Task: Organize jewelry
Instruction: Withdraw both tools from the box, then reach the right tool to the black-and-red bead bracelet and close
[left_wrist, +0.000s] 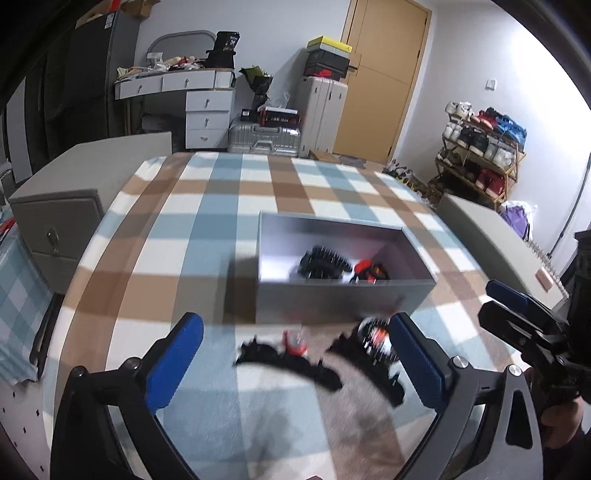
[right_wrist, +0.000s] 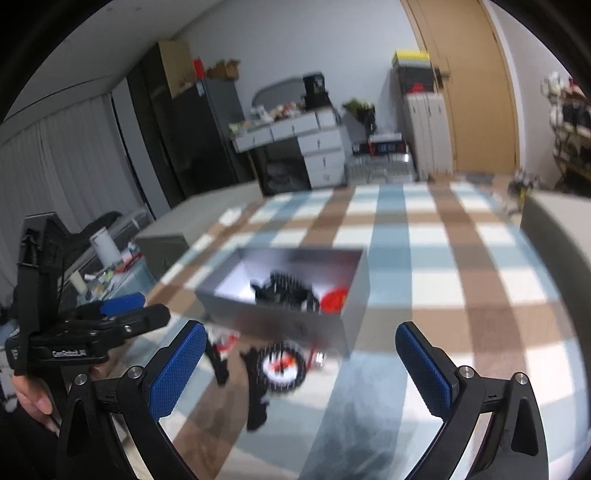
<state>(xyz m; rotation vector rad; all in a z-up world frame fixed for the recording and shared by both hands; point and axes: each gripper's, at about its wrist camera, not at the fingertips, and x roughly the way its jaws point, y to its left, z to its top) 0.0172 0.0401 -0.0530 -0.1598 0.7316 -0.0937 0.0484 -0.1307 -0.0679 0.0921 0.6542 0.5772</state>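
The cloth (left_wrist: 207, 236) is soft, matt checked fabric. The box (left_wrist: 332, 299) looks smooth, satin grey. Gripper pads (right_wrist: 177, 373) are rough, dimpled blue rubber on matt black plastic.

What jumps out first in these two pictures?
A grey box sits mid-bed on the checked blanket, with black and red jewelry inside. More black pieces lie loose in front of it. Both blue-padded grippers, left and right, are open and empty.
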